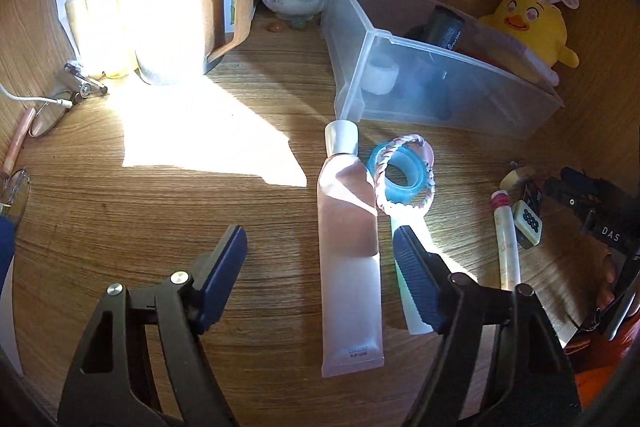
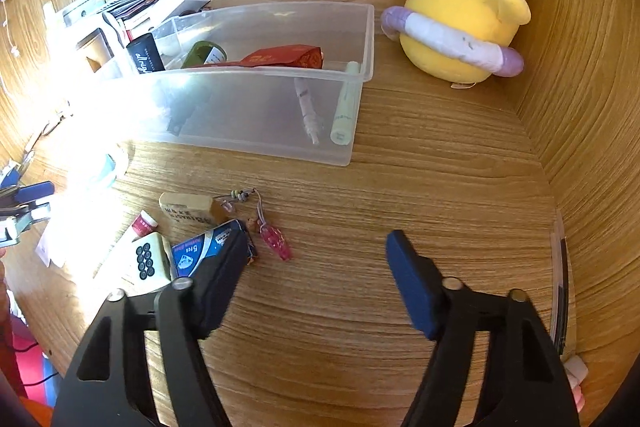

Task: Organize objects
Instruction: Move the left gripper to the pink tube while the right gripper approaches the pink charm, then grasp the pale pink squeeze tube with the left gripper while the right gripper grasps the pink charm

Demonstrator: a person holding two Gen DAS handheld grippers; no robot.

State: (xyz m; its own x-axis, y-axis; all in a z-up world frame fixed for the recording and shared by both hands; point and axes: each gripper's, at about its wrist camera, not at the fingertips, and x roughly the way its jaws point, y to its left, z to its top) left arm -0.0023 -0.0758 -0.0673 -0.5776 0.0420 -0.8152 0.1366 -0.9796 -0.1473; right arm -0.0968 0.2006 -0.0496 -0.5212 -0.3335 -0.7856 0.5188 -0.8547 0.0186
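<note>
1. The clear plastic bin [image 1: 432, 83] sits at twelve to two o'clock from the left tool [image 1: 320, 263], its near wall just beyond the cap of the pink tube [image 1: 348, 239]. It already holds a dark bottle, a red packet and pen-like items, so anything dropped in carelessly may bounce off the rim or knock the contents about.
2. The pink tube lies flat on the counter [image 1: 180, 227], cap towards twelve o'clock, between the left tool's blue pads. The jaws stand partly open and nothing is gripped. The tube looks soft and smooth-walled, so I judge a pinch on its body could squeeze it sideways or let it slide out.
3. A pale green stick lies under the left tool's right pad [image 1: 412, 279], so that pad may catch it, or the braided hair tie [image 1: 404, 171] and blue ring at one o'clock, dragging them along.
4. The right tool [image 2: 316, 267] is also partly open and empty. Its left pad overlaps the blue packet [image 2: 196, 253] at nine o'clock, while the pink charm [image 2: 276, 243] lies just ahead; closing here could shove the packet and mahjong tile [image 2: 148, 261] instead of gripping anything.
</note>
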